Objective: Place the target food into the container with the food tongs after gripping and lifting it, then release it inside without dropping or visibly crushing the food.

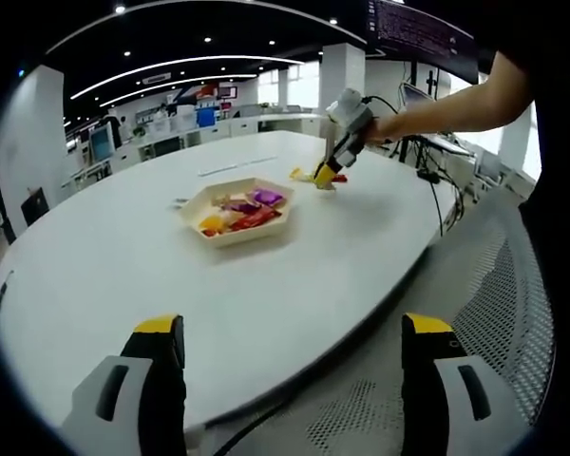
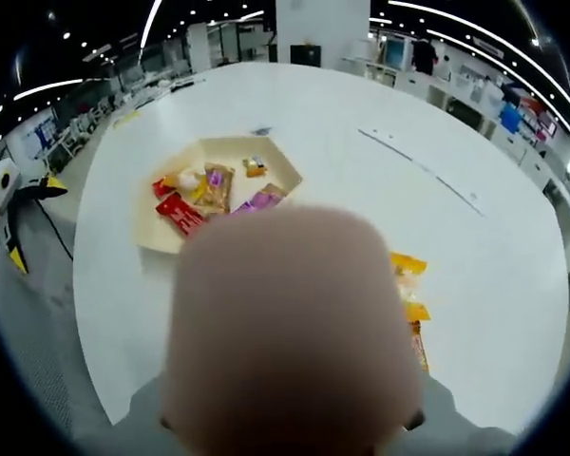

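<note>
A beige hexagonal tray [image 1: 196,206] [image 2: 152,233] holding several wrapped snacks sits mid-table. My left gripper [image 1: 294,328] stands open over the near table edge, nothing between its yellow-tipped jaws. A person's arm holds my right gripper [image 1: 325,177] far right of the tray, its tips down at some yellow packets [image 1: 302,175] [image 2: 408,285] on the table. Its jaws are too small to read there. In the right gripper view a blurred pinkish-beige shape [image 2: 290,323] sits close to the lens and hides that gripper's own jaws. The left gripper [image 2: 9,214] shows at that view's left edge.
The white oval table [image 1: 123,266] [image 2: 361,95] has bare surface around the tray. Cables [image 1: 442,190] trail off its far right side. Grey perforated flooring [image 1: 513,285] lies beside the table. Desks and monitors [image 1: 104,142] stand in the background.
</note>
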Available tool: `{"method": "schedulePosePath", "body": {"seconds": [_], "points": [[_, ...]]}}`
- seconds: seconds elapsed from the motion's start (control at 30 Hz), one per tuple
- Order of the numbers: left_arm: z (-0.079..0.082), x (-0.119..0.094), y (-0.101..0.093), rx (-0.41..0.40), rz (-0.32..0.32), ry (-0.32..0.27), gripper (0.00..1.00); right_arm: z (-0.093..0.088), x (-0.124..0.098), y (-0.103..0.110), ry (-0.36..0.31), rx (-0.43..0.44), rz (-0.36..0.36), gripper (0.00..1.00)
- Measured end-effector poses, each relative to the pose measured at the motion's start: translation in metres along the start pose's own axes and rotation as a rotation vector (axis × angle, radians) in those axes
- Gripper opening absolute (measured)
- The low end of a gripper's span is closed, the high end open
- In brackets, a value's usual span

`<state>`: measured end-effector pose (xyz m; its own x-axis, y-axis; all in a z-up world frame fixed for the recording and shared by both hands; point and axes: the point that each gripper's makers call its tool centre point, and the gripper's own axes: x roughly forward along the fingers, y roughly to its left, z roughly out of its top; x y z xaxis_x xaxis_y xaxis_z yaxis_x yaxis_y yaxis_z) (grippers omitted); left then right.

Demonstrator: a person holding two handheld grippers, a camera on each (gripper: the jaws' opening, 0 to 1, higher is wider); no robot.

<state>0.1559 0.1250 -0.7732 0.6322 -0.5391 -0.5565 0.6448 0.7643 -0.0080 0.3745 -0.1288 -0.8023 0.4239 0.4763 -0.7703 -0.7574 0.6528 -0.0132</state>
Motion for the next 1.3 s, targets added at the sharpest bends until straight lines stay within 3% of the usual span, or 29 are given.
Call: {"method": "schedulePosePath", "body": {"seconds": [0.67, 1.3], "points": [[0.004, -0.001, -0.002, 0.023, -0.01, -0.029, 0.92, 0.015, -0.04, -0.005, -0.004, 0.02, -0.057, 0.21], [0.011, -0.003, -0.003, 0.013, -0.017, -0.065, 0.96, 0.065, -0.072, -0.005, -0.056, -0.034, -0.087, 0.21]]}}
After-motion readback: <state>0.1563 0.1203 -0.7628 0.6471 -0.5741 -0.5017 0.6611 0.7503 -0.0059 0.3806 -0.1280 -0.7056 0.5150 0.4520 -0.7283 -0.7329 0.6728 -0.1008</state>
